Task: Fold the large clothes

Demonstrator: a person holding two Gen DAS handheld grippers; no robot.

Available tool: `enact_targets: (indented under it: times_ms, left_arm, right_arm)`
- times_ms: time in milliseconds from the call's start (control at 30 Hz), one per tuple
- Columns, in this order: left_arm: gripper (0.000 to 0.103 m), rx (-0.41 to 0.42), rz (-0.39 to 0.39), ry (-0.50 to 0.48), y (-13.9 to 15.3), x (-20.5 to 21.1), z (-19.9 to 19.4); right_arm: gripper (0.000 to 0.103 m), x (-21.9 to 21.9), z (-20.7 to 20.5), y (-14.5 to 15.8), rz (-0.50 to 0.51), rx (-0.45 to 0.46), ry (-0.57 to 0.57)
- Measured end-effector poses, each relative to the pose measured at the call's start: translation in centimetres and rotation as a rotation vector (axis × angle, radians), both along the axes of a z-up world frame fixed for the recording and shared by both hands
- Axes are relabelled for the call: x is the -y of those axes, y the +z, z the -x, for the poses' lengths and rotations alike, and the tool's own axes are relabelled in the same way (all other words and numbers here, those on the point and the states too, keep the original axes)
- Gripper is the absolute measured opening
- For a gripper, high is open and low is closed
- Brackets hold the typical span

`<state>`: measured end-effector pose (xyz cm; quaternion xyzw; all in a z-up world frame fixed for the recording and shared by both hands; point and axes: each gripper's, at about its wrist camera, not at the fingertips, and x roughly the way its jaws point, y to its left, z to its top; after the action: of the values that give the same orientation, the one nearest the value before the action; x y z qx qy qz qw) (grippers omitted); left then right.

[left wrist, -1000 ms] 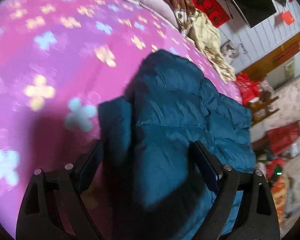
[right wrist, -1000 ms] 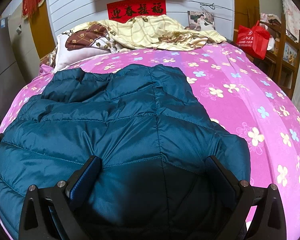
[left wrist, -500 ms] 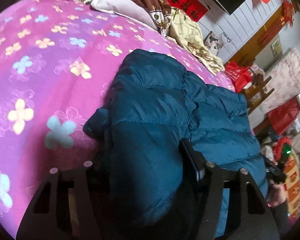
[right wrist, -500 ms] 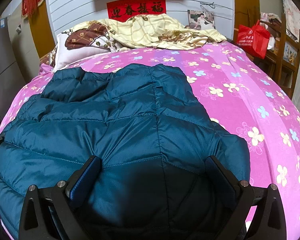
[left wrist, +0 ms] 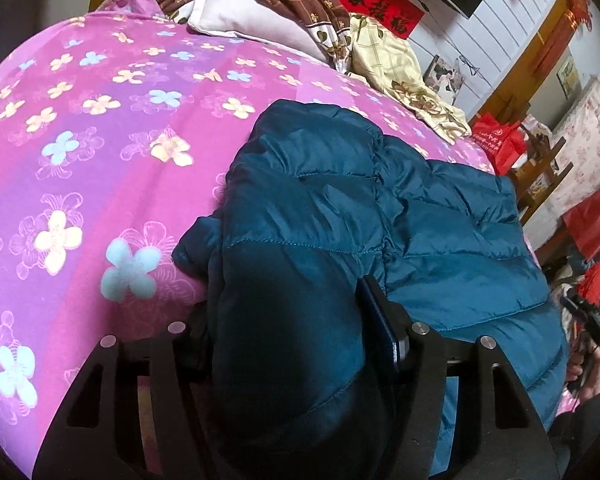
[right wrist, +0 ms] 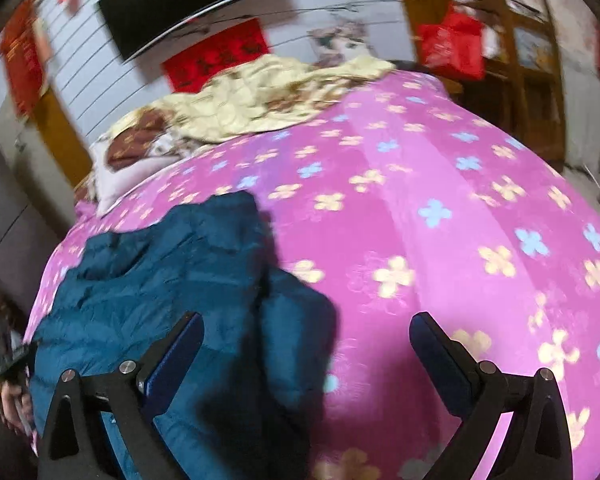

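Teal quilted puffer jacket [left wrist: 440, 220], bunched in left gripper [left wrist: 288, 320]

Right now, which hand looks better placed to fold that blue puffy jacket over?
Left, probably. The left gripper is clamped on a thick bunch of the jacket. The right gripper is open over the pink bedsheet, holding nothing.

We are looking close along both grippers toward the far headboard wall, sharing the jacket [left wrist: 440, 232]; the right view seems blurred.
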<state>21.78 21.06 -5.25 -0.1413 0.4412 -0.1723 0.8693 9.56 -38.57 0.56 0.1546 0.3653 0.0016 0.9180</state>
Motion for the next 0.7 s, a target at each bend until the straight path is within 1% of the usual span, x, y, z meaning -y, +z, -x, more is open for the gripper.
enact_targets:
  times_ms: [33,67,100,133,167,200,233,267,300,333,367,433,500,567,600,633,700]
  left_arm:
    - [0.062,0.001,-0.001,0.001,0.0,0.0,0.1]
    - [0.063,0.002,-0.002,0.003,0.0,0.0,0.1]
    - [0.063,0.002,-0.002,0.004,0.0,-0.1,0.1]
    - [0.064,0.001,-0.003,0.002,0.0,-0.1,0.1]
    - [0.065,0.000,-0.005,0.003,0.0,-0.1,0.1]
    - [0.067,-0.003,-0.008,0.006,0.0,-0.1,0.0]
    - [0.068,-0.006,-0.008,0.007,-0.1,-0.1,0.0]
    - [0.070,-0.013,-0.008,0.009,-0.2,-0.2,-0.2]
    - [0.071,-0.021,-0.003,0.009,-0.3,-0.2,-0.3]
    - [0.071,-0.028,0.002,0.008,-0.3,-0.3,-0.4]
    - [0.072,-0.038,0.011,0.005,-0.5,-0.4,-0.6]
    - [0.073,-0.050,0.030,0.003,-0.6,-0.6,-0.8]
    - [0.073,-0.050,0.024,0.001,-0.6,-0.5,-0.8]
    - [0.073,-0.049,0.019,0.000,-0.6,-0.4,-0.8]
    - [0.072,-0.049,0.019,-0.001,-0.6,-0.5,-0.8]
    - [0.071,-0.048,0.017,0.001,-0.6,-0.4,-0.8]
    - [0.062,-0.044,0.018,-0.006,-0.5,-0.3,-0.7]
  right_arm:
    - [0.103,-0.9,-0.7,-0.1,0.015,-0.005,0.053]
    - [0.103,-1.5,-1.3,-0.4,0.044,-0.020,0.071]
    - [0.103,-2.0,-2.1,-1.0,0.099,-0.054,0.072]
    - [0.103,-2.1,-2.7,-1.8,0.121,-0.089,0.068]
    - [0.103,-1.7,-3.0,-2.7,0.099,-0.121,0.063]
    - [0.103,-1.1,-3.2,-3.4,0.052,-0.132,0.065]
    - [0.103,0.0,-3.3,-4.3,-0.045,-0.145,0.072]
    - [0.103,0.7,-3.5,-5.0,-0.120,-0.151,0.080]
    - [0.103,1.1,-3.4,-5.5,-0.163,-0.150,0.092]
    - [0.103,1.6,-3.4,-6.2,-0.240,-0.146,0.135]
    - [0.103,1.5,-3.4,-6.3,-0.267,-0.119,0.171]
    - [0.101,0.8,-3.6,-6.7,-0.335,-0.109,0.267]
    - [0.100,0.5,-3.7,-7.0,-0.352,-0.090,0.314]
    - [0.101,0.5,-4.2,-7.6,-0.404,-0.077,0.355]
    - [0.100,0.4,-4.4,-7.6,-0.412,-0.071,0.362]
    - [0.098,0.4,-4.6,-7.7,-0.411,-0.069,0.369]
    - [0.087,0.0,-4.9,-7.7,-0.384,-0.070,0.379]
